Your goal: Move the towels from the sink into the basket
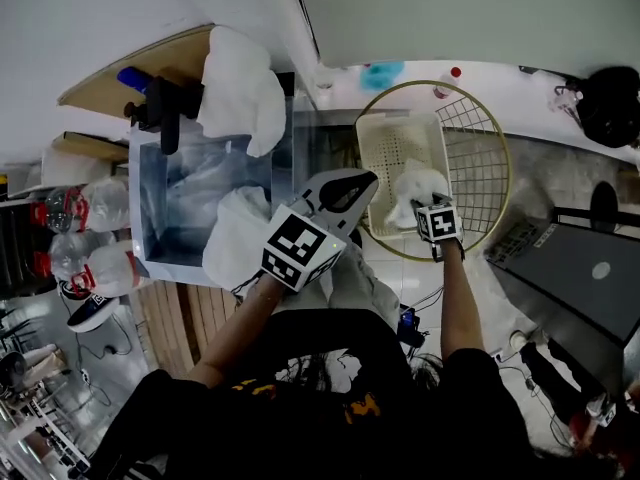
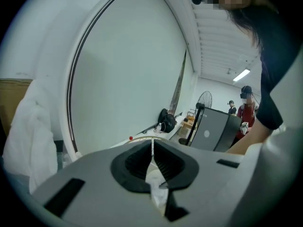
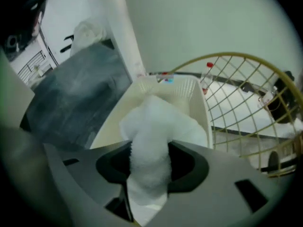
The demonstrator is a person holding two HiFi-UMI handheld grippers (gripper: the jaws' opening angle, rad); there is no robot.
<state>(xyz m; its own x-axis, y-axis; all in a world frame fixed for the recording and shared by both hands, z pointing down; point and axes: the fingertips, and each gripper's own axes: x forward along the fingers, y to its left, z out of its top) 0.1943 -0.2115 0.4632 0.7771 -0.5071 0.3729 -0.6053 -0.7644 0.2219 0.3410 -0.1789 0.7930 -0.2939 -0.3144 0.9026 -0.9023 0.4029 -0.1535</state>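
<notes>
Towel point(image 3: 161, 122) in right hand-held gripper point(image 3: 147, 167)

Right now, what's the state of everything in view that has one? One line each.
Left gripper: fingers shut on a thin white cloth fold.
Right gripper: fingers shut on a fluffy white towel.
Cream perforated plastic basket: upright, fluffy towel over its opening.
Rectangular steel sink: pale cloth lying inside.
Large white towel: draped over the sink's far rim.
Second white towel: draped over the near rim.
</notes>
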